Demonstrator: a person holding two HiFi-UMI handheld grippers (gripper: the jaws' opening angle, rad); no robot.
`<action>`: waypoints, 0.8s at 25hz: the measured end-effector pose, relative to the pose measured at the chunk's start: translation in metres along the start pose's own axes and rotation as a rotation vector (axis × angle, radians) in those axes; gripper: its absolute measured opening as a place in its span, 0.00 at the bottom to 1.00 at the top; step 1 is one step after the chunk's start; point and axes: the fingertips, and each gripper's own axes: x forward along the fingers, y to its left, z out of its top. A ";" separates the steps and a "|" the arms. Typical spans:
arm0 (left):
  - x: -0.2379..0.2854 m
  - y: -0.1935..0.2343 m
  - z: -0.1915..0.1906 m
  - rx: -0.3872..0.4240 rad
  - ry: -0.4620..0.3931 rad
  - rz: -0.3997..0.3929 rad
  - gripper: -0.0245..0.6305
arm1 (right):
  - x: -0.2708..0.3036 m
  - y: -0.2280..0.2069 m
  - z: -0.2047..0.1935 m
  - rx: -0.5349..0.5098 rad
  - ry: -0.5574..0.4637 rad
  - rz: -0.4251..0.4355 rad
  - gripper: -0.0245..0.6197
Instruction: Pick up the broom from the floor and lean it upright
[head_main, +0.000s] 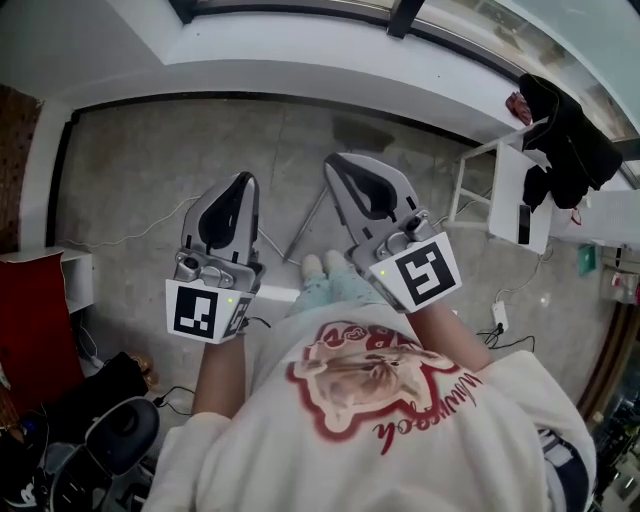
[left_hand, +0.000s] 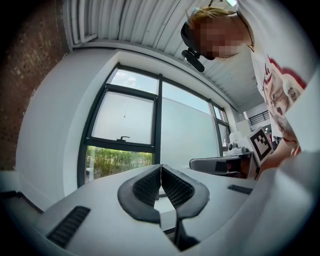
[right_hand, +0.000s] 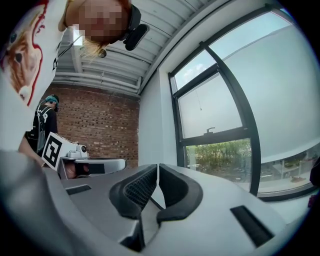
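Observation:
In the head view a thin grey pole, seemingly the broom's handle, lies slanted on the concrete floor between my two grippers. Its lower end runs toward the person's feet, and the broom head is hidden. My left gripper is held level above the floor to the left of the pole, jaws together and empty. My right gripper hovers to the pole's right, also shut on nothing. Neither touches the pole. The gripper views look at a window wall, with closed jaw tips on the left gripper and the right gripper.
A white ledge under the window runs along the far wall. At right stands a white stand with black clothes on it. Cables trail on the floor. A red cabinet and black gear sit at left. Another person stands by a brick wall.

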 end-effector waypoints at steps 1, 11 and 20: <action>-0.002 0.003 -0.002 -0.007 0.002 0.011 0.07 | 0.002 0.001 -0.004 0.003 0.013 0.008 0.09; -0.037 0.057 -0.047 -0.046 0.019 0.199 0.07 | 0.017 0.019 -0.078 -0.016 0.128 0.110 0.09; -0.070 0.087 -0.114 -0.071 0.062 0.355 0.07 | 0.022 0.062 -0.189 -0.015 0.280 0.361 0.09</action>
